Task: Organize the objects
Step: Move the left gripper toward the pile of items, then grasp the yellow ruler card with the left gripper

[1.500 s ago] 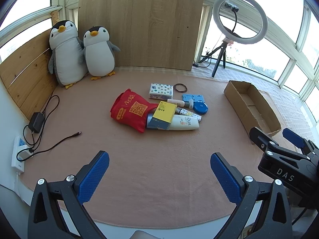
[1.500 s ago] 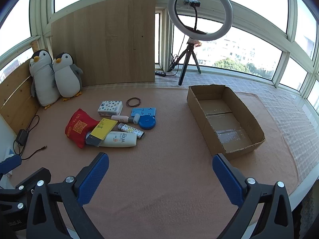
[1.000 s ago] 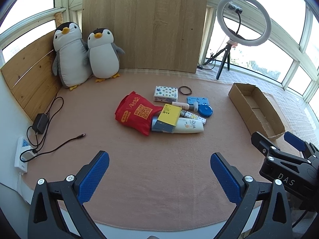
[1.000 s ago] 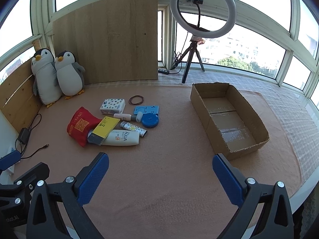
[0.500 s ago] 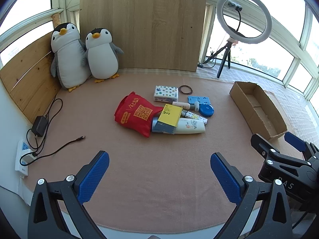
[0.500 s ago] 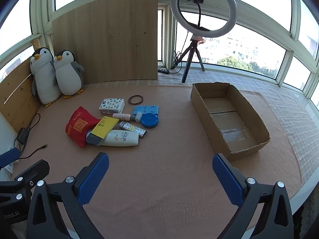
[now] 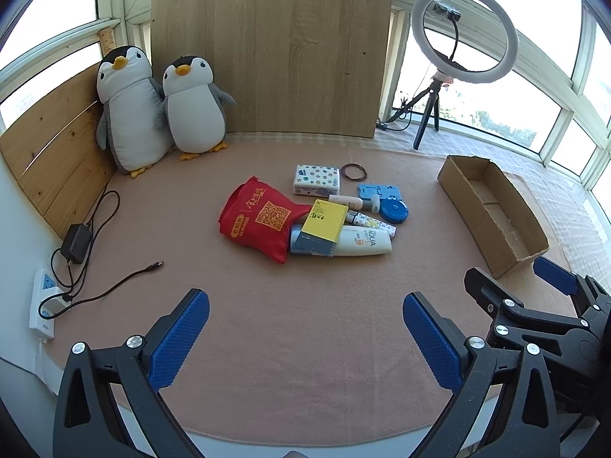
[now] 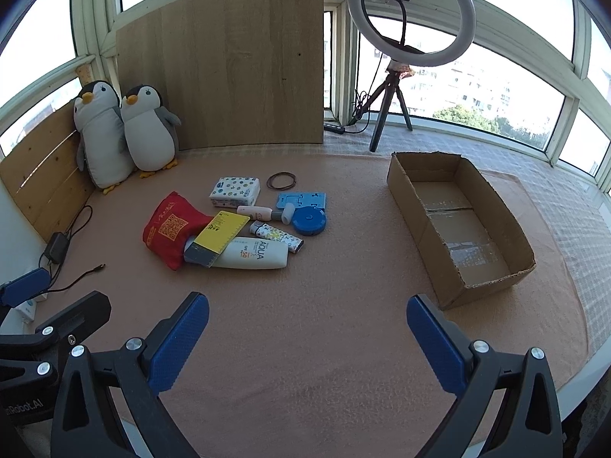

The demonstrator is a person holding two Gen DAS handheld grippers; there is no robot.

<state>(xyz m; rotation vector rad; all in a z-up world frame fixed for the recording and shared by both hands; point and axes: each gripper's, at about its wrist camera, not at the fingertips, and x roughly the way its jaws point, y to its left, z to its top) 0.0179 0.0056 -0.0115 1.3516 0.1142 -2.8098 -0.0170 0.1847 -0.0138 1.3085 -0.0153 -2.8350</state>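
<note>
Two grippers hung low over the pink mat (image 8: 305, 324), side by side, and both were wide apart with nothing in them. Ahead of the left gripper (image 7: 305, 328) lay a small pile: a red bag (image 7: 259, 221), a yellow notebook (image 7: 322, 223) on a white sunscreen tube (image 7: 362, 244), a blue round case (image 7: 395, 212) and a tissue pack (image 7: 316, 179). Ahead and to the right of the right gripper (image 8: 307, 328) sat the cardboard box (image 8: 424, 221), well apart from the pile.
</note>
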